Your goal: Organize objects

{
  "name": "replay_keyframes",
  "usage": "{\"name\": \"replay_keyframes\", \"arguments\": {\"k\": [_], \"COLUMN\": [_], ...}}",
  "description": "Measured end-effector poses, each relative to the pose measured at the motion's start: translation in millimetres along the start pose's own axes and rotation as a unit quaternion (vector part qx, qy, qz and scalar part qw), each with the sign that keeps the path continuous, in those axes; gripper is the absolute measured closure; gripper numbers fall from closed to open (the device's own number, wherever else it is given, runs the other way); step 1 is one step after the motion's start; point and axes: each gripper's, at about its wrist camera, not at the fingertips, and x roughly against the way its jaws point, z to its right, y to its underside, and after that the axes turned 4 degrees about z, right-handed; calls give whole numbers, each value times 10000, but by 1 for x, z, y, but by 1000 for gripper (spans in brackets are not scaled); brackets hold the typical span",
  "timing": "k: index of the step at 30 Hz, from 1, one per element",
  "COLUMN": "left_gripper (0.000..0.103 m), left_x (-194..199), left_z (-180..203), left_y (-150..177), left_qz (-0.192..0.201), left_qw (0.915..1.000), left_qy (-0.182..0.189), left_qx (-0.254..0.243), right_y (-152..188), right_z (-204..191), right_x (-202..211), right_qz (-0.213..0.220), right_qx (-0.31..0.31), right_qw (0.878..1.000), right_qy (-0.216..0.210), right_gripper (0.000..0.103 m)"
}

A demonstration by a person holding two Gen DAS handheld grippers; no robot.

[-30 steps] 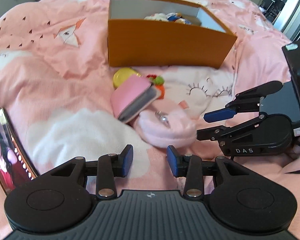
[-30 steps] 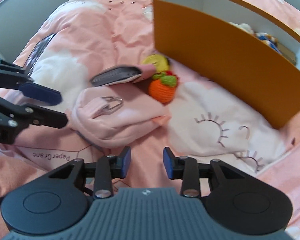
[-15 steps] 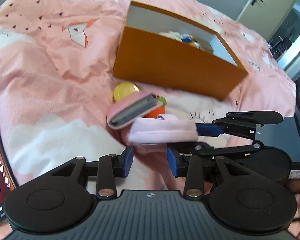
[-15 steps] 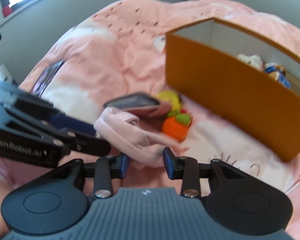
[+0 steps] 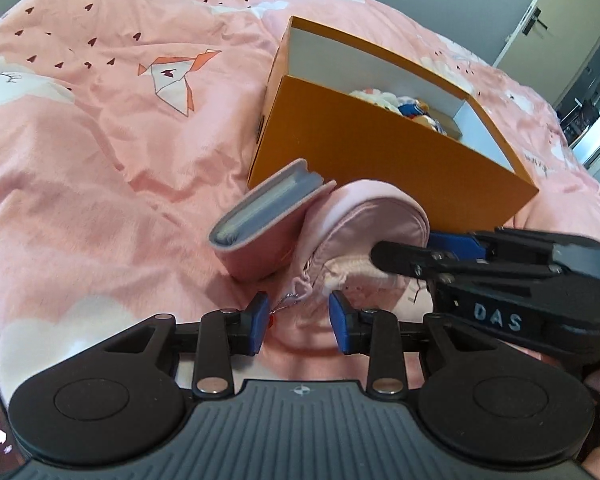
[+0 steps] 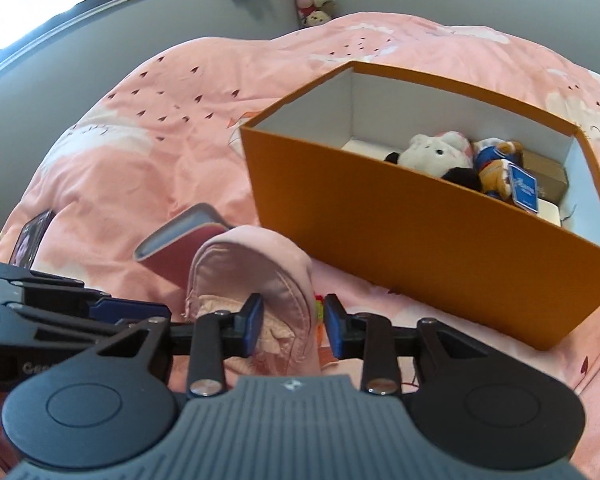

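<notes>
A pale pink fabric pouch (image 5: 376,224) hangs just above the bed in front of the orange box (image 5: 380,160). My right gripper (image 6: 290,326) is shut on its lower edge, also seen as the right gripper (image 5: 404,246) reaching in from the right. My left gripper (image 5: 299,322) sits under the pouch's dangling zip end; its jaws are closing with that end between them, and the pads are not pressing on it. A pink wallet (image 5: 260,220) with a grey edge leans tilted against the pouch. In the right wrist view the left gripper (image 6: 156,316) comes in beside the pouch (image 6: 256,268).
The orange box (image 6: 440,248) holds plush toys (image 6: 432,152) and small packets. A phone (image 6: 32,236) lies on the pink bedspread (image 5: 100,160) at the left. A bit of an orange knitted toy (image 6: 319,312) shows under the pouch. Walls and a door stand beyond the bed.
The pouch has gone from lying on the bed to being held up by the right gripper, and the wallet tipped up with it. My left gripper moved in under it and its jaws narrowed.
</notes>
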Motion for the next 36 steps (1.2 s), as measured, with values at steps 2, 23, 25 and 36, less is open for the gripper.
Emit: {"name": "replay_keyframes", "arguments": {"k": [2, 23, 25, 36], "left_gripper": [66, 72, 69, 58], "left_x": [-7, -3, 0, 12], "left_z": [-1, -13, -14, -14], "left_y": [-1, 0, 0, 3], "left_qz": [-79, 67, 105, 257], "left_qw": [9999, 9988, 9988, 9978], "left_qy": [107, -14, -66, -509], "left_qx": [70, 476, 484, 326], "right_y": [1, 18, 18, 16], "right_z": [3, -9, -10, 10], "right_x": [1, -13, -16, 7], "right_qz": [10, -182, -220, -126], "right_qx": [-103, 337, 303, -21], "right_qw": [9999, 9989, 9986, 9997], "right_qy": [-47, -270, -363, 222], "right_gripper": [65, 66, 75, 83]}}
